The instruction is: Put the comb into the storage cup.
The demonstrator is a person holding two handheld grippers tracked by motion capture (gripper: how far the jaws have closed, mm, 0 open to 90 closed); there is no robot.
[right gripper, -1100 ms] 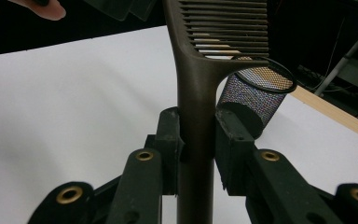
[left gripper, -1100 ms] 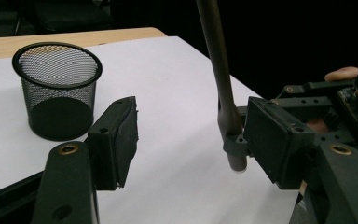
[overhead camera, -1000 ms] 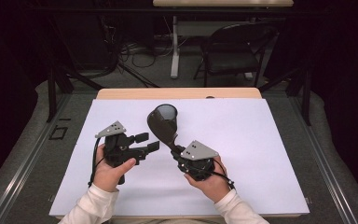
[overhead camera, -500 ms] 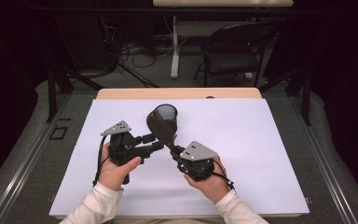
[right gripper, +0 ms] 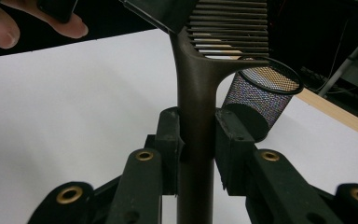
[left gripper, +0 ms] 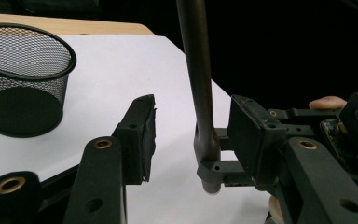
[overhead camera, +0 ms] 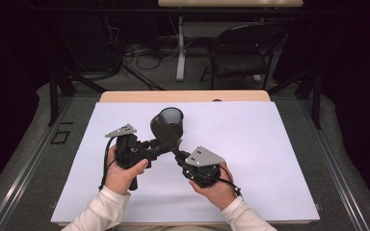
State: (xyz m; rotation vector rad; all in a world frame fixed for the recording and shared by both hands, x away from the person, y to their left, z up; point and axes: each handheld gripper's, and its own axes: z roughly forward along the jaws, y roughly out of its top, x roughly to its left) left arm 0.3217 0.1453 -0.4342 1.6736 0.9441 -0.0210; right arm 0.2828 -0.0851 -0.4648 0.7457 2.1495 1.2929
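- Right gripper view, centre of the frame: a dark slotted spatula (right gripper: 198, 93) stands upright, its handle clamped between the pads of the right gripper (right gripper: 196, 149), its slotted blade at the top edge.
- High view: the same spatula (overhead camera: 166, 129) sits mid-frame, lifted above the counter (overhead camera: 279, 159), its blade overlapping the mesh cup in the picture.
- Left gripper view: the handle runs down from the top centre and ends just right of centre. The jaws of the left gripper (left gripper: 191, 135) stand apart on either side of it and have just been closing; the right pad is at or just beside the handle, the left pad well clear, so nothing is gripped yet.
- Step in hand, as I judge it: a handover of the spatula from the right gripper to the left gripper (overhead camera: 161, 148).
- Next move: the left jaws need to finish closing squarely on the handle before the right gripper (overhead camera: 177, 156) lets go.
- Risk: an early release would let the handle slip or swing.
- Around: a black wire-mesh pen cup (left gripper: 25, 79) stands upright at the left of the left gripper view, apart from the jaws; a likely place to set the spatula.
- In the way: the two grippers crowd the same short stretch of handle.
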